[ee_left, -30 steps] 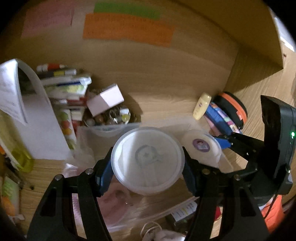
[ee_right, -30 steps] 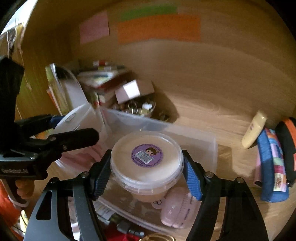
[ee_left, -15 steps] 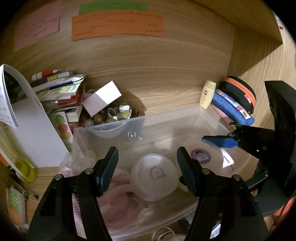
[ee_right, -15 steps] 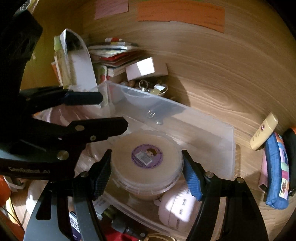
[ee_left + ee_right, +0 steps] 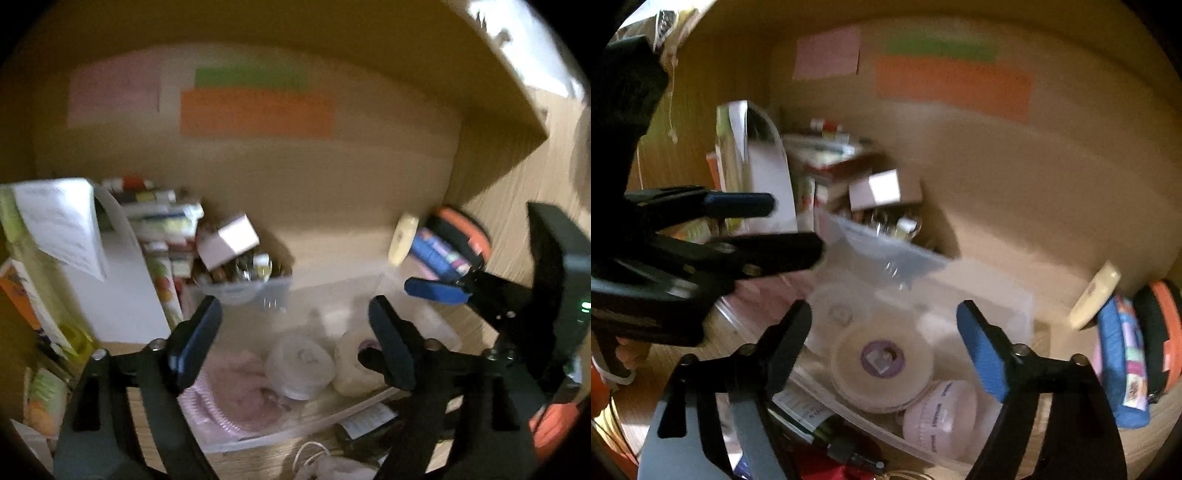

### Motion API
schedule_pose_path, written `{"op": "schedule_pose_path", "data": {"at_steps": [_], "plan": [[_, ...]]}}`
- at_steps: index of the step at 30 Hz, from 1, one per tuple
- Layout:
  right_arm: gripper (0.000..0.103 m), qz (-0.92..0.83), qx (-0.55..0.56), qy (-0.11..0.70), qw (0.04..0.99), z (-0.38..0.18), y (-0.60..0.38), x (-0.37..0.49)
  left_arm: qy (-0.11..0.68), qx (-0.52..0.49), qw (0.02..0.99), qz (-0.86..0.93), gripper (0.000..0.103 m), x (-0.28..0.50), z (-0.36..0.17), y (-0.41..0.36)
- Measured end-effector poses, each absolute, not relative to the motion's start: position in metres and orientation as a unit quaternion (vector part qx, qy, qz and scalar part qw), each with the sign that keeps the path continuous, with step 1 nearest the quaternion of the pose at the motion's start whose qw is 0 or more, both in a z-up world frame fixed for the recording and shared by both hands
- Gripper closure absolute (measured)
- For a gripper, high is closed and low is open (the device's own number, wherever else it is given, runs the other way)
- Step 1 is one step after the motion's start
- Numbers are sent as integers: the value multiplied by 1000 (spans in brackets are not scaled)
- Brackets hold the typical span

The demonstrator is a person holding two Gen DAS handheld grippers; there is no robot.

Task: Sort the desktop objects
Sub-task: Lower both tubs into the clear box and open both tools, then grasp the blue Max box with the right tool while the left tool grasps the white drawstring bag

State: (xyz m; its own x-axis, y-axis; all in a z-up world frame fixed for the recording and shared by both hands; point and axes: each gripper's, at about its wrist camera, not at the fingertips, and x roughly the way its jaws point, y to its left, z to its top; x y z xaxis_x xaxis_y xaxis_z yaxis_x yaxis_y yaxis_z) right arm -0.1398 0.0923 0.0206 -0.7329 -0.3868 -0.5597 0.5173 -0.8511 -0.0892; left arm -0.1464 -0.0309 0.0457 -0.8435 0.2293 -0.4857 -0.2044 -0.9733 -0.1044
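A clear plastic bin [image 5: 439, 325] [image 5: 923, 266] sits on the wooden desk. Inside it lie a white round tub [image 5: 300, 365] [image 5: 839, 314] and a cream round tub with a purple sticker [image 5: 882, 363] [image 5: 356, 363], side by side. My left gripper [image 5: 295, 345] is open and empty, above the bin; it shows in the right wrist view [image 5: 783, 225]. My right gripper [image 5: 884, 347] is open and empty, above the cream tub; it shows in the left wrist view [image 5: 436, 290]. Both views are blurred by motion.
A pink item [image 5: 236, 384] lies in the bin's left end. A pink round case [image 5: 942, 417] and a dark bottle [image 5: 827, 432] lie by the bin's front. Behind: a small box [image 5: 229, 243] on a bowl of trinkets, stacked books [image 5: 162, 214], a cream tube [image 5: 402, 240], a blue pouch [image 5: 1123, 365].
Both grippers have let go of their tubs, which now rest in the bin, and both have risen and pulled back with open jaws.
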Motion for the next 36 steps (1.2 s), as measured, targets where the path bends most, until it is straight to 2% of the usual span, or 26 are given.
{"op": "schedule_pose_path", "data": {"at_steps": [4,8,21,30,35,36], "plan": [[20,-929,269,109,227,38,98,-135,-12,-232,99,968,8,-126,64,-35],[19,-936,258,99,218,51,109,-116,4,-228,86,970,4,-107,70,-38],[14,-939,252,126,195,44,130,-38,10,-285,83,955,4,-64,28,-41],[14,-912,296,142,246,4,104,-22,8,-321,78,944,4,-46,3,-44],[18,-889,343,129,274,-24,87,-32,2,-338,68,939,4,-35,-8,-57],[21,-885,353,126,276,-30,84,-35,-2,-343,69,937,4,-34,-11,-59]]}}
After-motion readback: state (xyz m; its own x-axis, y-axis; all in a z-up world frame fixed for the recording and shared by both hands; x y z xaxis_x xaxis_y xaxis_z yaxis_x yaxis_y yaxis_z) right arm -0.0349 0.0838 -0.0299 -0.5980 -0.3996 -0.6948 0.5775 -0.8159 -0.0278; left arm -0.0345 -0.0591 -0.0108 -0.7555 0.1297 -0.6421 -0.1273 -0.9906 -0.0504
